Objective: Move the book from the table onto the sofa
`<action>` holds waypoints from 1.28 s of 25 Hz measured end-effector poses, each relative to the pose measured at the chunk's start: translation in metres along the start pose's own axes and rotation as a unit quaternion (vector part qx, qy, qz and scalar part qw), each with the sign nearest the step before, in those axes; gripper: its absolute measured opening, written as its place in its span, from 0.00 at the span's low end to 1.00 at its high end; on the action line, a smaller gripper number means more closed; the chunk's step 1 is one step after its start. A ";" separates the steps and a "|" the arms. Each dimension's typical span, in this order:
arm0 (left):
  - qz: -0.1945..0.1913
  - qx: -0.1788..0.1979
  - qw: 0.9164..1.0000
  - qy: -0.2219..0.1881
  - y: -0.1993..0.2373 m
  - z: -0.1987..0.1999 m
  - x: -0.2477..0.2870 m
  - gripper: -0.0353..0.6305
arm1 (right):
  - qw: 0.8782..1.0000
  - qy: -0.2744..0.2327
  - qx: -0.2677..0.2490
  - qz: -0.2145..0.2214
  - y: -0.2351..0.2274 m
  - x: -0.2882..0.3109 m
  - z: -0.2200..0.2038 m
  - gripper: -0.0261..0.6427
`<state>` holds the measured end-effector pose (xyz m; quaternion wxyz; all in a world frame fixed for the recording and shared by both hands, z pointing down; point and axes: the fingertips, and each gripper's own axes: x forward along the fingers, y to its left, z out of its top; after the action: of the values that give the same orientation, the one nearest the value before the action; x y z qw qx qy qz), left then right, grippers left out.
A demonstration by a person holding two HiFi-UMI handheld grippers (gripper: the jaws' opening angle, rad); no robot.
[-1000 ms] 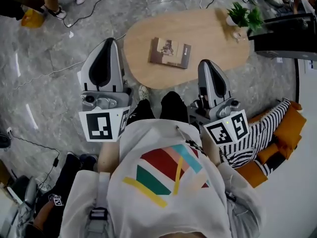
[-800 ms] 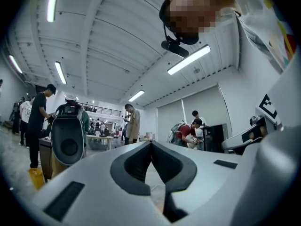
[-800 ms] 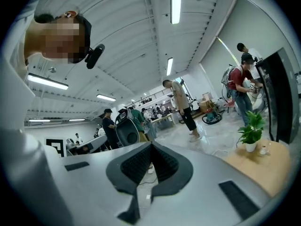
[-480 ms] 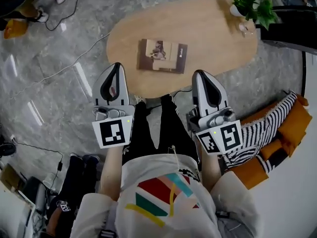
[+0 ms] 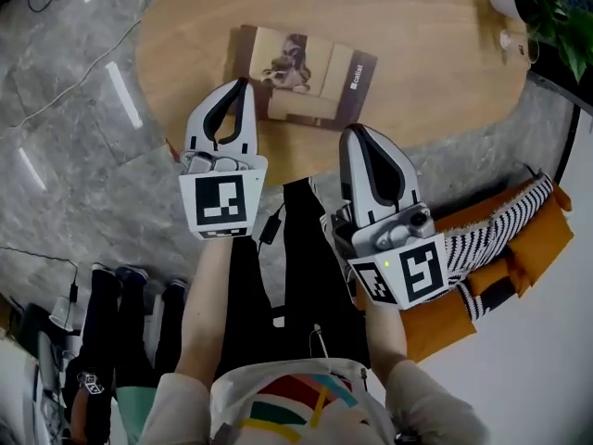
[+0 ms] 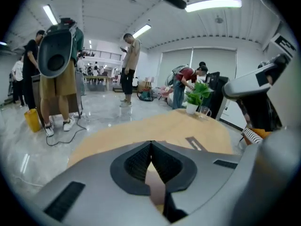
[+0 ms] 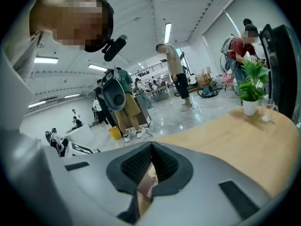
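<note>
Both grippers have descended toward the oval light-wood table (image 5: 426, 72) since the earlier frames, and the table and book now fill more of the head view. The left gripper (image 5: 243, 86) has its jaws fully closed, tips meeting, with nothing clamped between them. In the head view its tip overlaps the near left edge of the brown book with the beige picture cover (image 5: 306, 74); contact cannot be confirmed. The right gripper (image 5: 356, 135) is likewise clenched and empty, its tips pressed together in the right gripper view. It sits over the near rim of the table, just below the book's lower right corner and apart from it. The book lies flat on the table, near the edge closest to the person, and is held by neither gripper. A green potted plant in a white pot (image 5: 547, 7) and a clear glass (image 5: 515, 44) stand at the far right end of the table, well apart from the book. To the right of the right gripper, a black-and-white striped cushion (image 5: 491, 235) rests against an orange cushion (image 5: 542, 235). Grey marbled floor (image 5: 74, 184) surrounds the table.
</note>
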<state>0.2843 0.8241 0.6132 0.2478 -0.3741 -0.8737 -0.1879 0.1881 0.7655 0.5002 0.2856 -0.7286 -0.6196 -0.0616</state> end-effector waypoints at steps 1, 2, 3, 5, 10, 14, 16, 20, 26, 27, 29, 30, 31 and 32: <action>0.000 0.002 1.000 0.015 -0.001 -0.014 0.007 0.06 | 1.000 0.006 0.001 -0.001 -0.003 0.004 -0.010 0.06; 0.004 0.005 1.000 0.031 0.000 -0.027 0.012 0.06 | 1.000 0.013 0.002 0.000 -0.005 0.007 -0.021 0.06; 0.011 0.007 0.999 0.045 0.002 -0.037 0.015 0.06 | 1.000 0.020 0.003 0.002 -0.005 0.011 -0.030 0.06; 0.024 0.003 0.997 0.066 0.008 -0.052 0.016 0.06 | 0.999 0.032 0.008 0.011 -0.002 0.017 -0.048 0.06; 0.012 -0.004 0.997 0.076 0.003 -0.064 0.024 0.06 | 0.999 0.045 0.010 0.022 0.002 0.029 -0.066 0.06; 0.011 -0.008 0.996 0.086 0.006 -0.073 0.029 0.06 | 0.998 0.045 0.007 0.035 0.011 0.035 -0.062 0.06; 0.011 -0.012 0.996 0.084 0.007 -0.074 0.030 0.06 | 0.998 0.047 0.000 0.040 0.014 0.038 -0.059 0.06; 0.025 -0.011 0.996 0.084 0.011 -0.074 0.032 0.06 | 0.998 0.051 -0.007 0.044 0.015 0.040 -0.056 0.06; 0.076 -0.025 0.993 0.081 0.059 -0.078 0.014 0.06 | 0.997 0.053 -0.021 0.050 0.025 0.044 -0.053 0.06; 0.086 -0.028 0.993 0.081 0.070 -0.080 0.009 0.06 | 0.997 0.054 -0.025 0.053 0.029 0.046 -0.053 0.06; 0.106 -0.035 0.990 0.081 0.092 -0.085 -0.003 0.06 | 0.996 0.055 -0.032 0.058 0.038 0.051 -0.053 0.06; 0.116 -0.038 0.989 0.080 0.101 -0.087 -0.009 0.06 | 0.996 0.055 -0.034 0.061 0.043 0.053 -0.053 0.06; 0.125 -0.041 0.988 0.080 0.111 -0.090 -0.015 0.06 | 0.996 0.055 -0.035 0.065 0.049 0.055 -0.053 0.06; 0.134 -0.044 0.987 0.080 0.120 -0.093 -0.021 0.06 | 0.995 0.056 -0.037 0.069 0.055 0.057 -0.053 0.06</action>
<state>0.4139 0.8421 0.6934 0.3237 -0.4820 -0.7838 -0.2203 0.2668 0.7848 0.5511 0.2962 -0.7753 -0.5480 -0.1048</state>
